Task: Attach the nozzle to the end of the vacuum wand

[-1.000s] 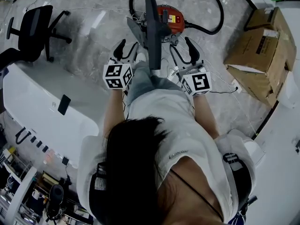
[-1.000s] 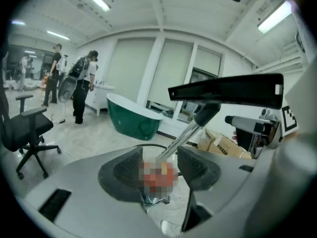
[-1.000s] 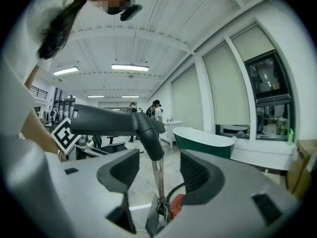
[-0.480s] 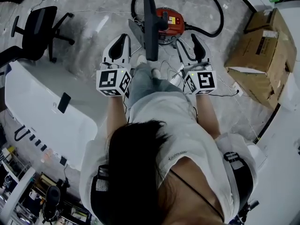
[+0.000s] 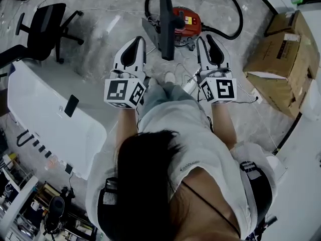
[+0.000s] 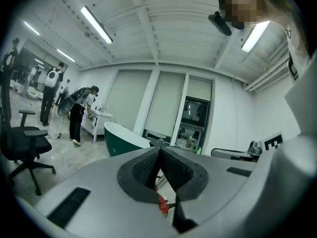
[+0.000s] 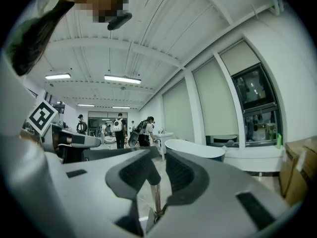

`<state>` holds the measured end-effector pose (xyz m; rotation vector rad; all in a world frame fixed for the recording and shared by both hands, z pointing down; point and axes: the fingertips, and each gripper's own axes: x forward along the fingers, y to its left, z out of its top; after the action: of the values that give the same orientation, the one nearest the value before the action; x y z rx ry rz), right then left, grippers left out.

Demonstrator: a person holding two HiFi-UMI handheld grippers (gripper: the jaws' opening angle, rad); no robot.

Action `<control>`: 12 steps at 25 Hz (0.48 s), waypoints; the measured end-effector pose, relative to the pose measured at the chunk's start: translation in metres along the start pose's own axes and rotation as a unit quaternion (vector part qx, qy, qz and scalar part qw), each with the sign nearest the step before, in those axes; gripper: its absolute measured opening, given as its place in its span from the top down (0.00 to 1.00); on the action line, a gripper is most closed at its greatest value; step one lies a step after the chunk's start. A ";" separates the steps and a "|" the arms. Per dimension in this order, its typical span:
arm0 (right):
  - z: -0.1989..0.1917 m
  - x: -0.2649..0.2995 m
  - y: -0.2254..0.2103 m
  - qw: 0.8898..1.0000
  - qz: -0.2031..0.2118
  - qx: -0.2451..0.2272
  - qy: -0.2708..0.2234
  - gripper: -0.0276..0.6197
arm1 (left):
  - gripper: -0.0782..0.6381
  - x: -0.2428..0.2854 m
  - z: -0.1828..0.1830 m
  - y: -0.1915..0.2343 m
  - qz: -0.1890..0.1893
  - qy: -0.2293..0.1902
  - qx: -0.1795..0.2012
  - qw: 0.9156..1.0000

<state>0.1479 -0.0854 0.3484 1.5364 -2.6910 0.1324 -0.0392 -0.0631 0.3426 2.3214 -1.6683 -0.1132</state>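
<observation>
- The vacuum wand [image 5: 164, 24] is a long, dark, straight tube that stands about upright on the floor just in front of the person. It is right by the red canister vacuum [image 5: 183, 18], and its upper end points towards the head camera.
- A flat grey piece [image 5: 149, 33] lies against the left of the wand's lower part. It may be the nozzle, but I cannot make out whether it is seated on the wand's end or only beside it.
- So the scene fits two stages: the nozzle is already pushed home and the wand parked, or the two parts are close together and not yet joined.
- The left tongs [image 5: 136, 43] are clenched pad to pad on nothing. They are held up level to the left of the wand, apart from it.
- The right tongs [image 5: 206, 41] have just been closing. A gap shows between their pads and nothing is gripped. They are to the right of the wand, also clear of it.
- The black hose [image 5: 236, 19] loops over the floor behind the vacuum, and cardboard boxes [image 5: 283, 54] sit well to the right.
</observation>
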 end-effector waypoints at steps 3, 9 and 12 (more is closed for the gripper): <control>0.007 -0.001 0.009 1.000 -0.006 0.003 -0.001 0.86 | 0.89 -0.005 0.001 -0.004 0.001 0.007 0.017 1.000; 0.023 -0.003 0.032 1.000 -0.019 -0.002 -0.006 0.91 | 0.89 -0.015 0.008 -0.017 -0.044 0.004 0.023 0.999; 0.028 -0.008 0.046 1.000 -0.020 -0.012 -0.006 0.92 | 0.89 -0.023 0.015 -0.021 -0.051 -0.011 0.021 0.998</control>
<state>0.1125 -0.0582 0.3173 1.5888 -2.6590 0.0895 -0.0308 -0.0383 0.3207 2.4442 -1.5771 -0.1249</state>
